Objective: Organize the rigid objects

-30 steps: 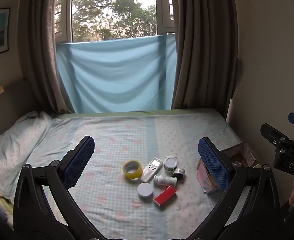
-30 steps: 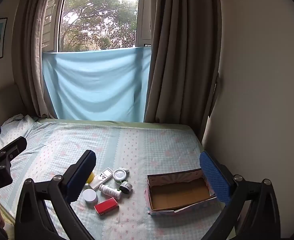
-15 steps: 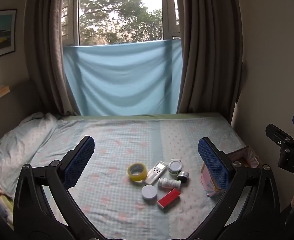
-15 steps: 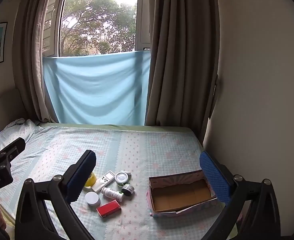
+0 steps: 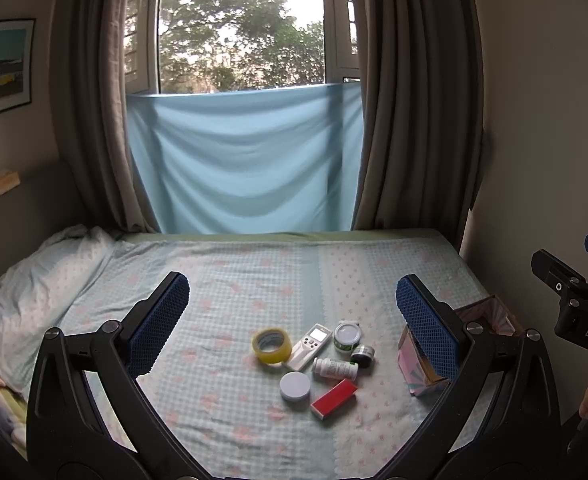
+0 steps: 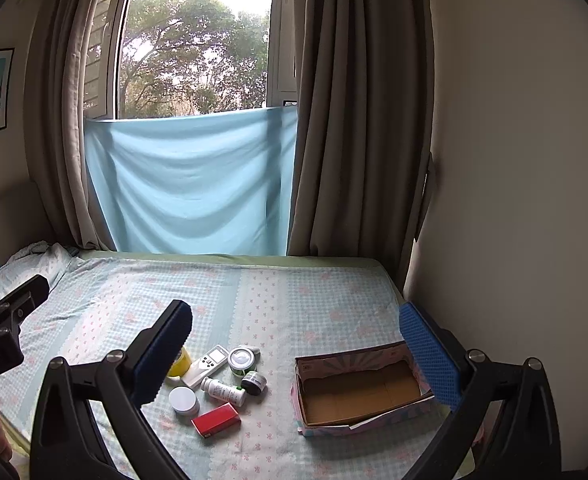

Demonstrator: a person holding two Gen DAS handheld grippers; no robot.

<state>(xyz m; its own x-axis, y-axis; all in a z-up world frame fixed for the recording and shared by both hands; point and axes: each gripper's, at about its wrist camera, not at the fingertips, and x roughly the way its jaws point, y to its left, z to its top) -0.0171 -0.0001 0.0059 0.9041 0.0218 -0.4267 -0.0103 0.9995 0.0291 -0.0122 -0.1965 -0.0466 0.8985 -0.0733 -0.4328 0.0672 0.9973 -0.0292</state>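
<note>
Left gripper [image 5: 291, 314] and right gripper [image 6: 296, 344] both spread, empty — each has risen slightly since a second ago (no approach begun). Items cluster lower centre on the bed [image 6: 314, 296]; cardboard box [image 6: 358, 390] lower right, unfilled.

Both wrist views look forward over the bed [image 5: 253, 272] toward the window [image 6: 197, 52] at 12 o'clock, from well back; both share the box [image 6: 358, 388].

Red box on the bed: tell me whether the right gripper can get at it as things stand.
Probably yes. The red box lies at the near edge of the cluster, nothing on top, and the right gripper hangs open above the bed.
</note>
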